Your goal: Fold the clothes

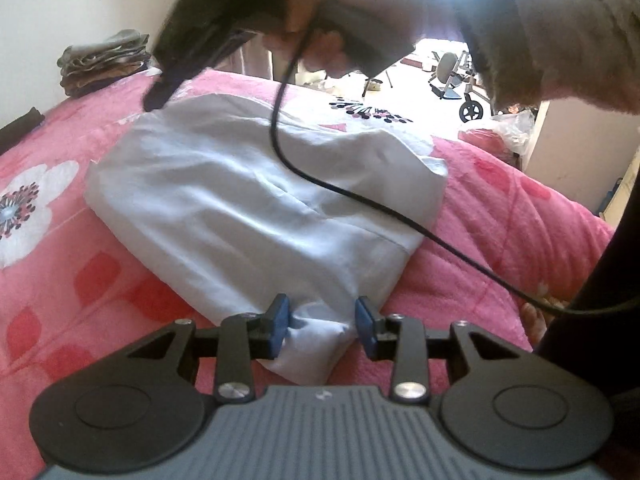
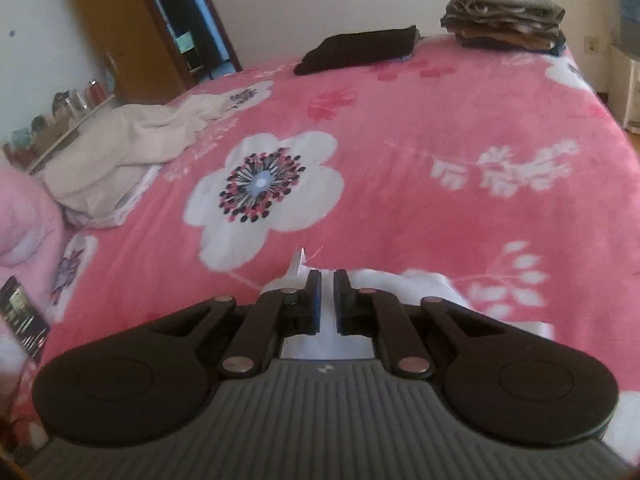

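Observation:
A pale blue-white garment (image 1: pixel 240 200) lies folded and wrinkled on the pink flowered bed cover (image 1: pixel 60 280). My left gripper (image 1: pixel 322 316) is open, its blue pads on either side of the garment's bunched near corner. At the garment's far left corner, a hand holds my right gripper (image 1: pixel 160 92), which looks blurred there. In the right wrist view, my right gripper (image 2: pixel 327 284) is shut on a thin fold of the white garment (image 2: pixel 400 280), just above the bed cover (image 2: pixel 400 140).
A stack of folded clothes (image 2: pixel 504 12) and a folded black garment (image 2: pixel 360 50) sit at the bed's far edge. A crumpled beige garment (image 2: pixel 120 152) lies at the left, a phone (image 2: pixel 24 320) near it. A black cable (image 1: pixel 360 192) hangs across the garment.

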Demonstrator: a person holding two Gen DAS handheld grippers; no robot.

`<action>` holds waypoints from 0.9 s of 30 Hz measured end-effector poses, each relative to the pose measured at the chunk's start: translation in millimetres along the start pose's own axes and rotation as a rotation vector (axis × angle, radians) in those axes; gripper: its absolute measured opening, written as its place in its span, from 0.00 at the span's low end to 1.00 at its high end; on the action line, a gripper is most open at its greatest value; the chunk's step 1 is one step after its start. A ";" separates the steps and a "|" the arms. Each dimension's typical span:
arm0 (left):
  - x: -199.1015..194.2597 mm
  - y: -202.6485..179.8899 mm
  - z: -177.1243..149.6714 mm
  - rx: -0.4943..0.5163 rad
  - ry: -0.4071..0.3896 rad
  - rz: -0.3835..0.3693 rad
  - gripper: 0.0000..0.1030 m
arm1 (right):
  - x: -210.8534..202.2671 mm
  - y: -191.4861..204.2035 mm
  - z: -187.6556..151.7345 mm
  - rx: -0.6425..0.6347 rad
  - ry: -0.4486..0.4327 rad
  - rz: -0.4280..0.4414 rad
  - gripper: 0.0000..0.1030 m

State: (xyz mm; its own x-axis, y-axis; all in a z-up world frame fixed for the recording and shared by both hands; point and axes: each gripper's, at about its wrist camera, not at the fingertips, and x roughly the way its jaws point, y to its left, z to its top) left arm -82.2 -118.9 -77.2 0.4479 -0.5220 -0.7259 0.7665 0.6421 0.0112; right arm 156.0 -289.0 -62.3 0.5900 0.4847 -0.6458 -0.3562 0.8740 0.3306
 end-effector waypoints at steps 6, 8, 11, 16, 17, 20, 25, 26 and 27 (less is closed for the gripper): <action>0.4 1.0 -1.0 0.032 -0.006 -0.017 0.36 | -7.2 -26.4 -4.9 0.070 0.033 -0.043 0.03; 0.2 0.4 -0.6 0.040 -0.004 -0.016 0.36 | -9.6 -35.2 -6.5 0.093 0.044 -0.057 0.06; -1.9 1.5 -1.6 0.038 -0.005 -0.019 0.36 | -33.8 -35.4 -8.4 0.076 0.064 -0.038 0.07; -0.8 -0.6 -1.5 0.050 -0.005 -0.016 0.37 | -66.3 -20.9 -31.8 0.000 0.181 0.036 0.07; -0.9 0.0 -1.3 0.056 -0.004 -0.017 0.37 | -61.6 -17.2 -39.6 -0.032 0.209 0.022 0.07; -0.8 0.0 0.5 0.079 0.002 -0.016 0.37 | -42.5 -18.2 -59.8 -0.079 0.249 -0.067 0.07; -1.3 -1.8 1.8 0.083 0.010 -0.010 0.37 | -78.6 -6.7 -58.4 -0.155 0.196 -0.108 0.07; -1.2 -2.0 2.0 0.084 0.011 -0.009 0.37 | -89.1 -4.7 -57.3 -0.168 0.191 -0.090 0.07; -1.0 -2.2 2.2 0.085 0.012 -0.009 0.37 | -99.0 -1.2 -60.0 -0.185 0.203 -0.059 0.07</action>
State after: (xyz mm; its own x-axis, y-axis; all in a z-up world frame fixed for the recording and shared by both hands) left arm -83.4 -120.9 -75.0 0.4353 -0.5208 -0.7344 0.8074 0.5868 0.0625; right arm 54.6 -340.1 -40.1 0.4634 0.4000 -0.7908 -0.4628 0.8702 0.1690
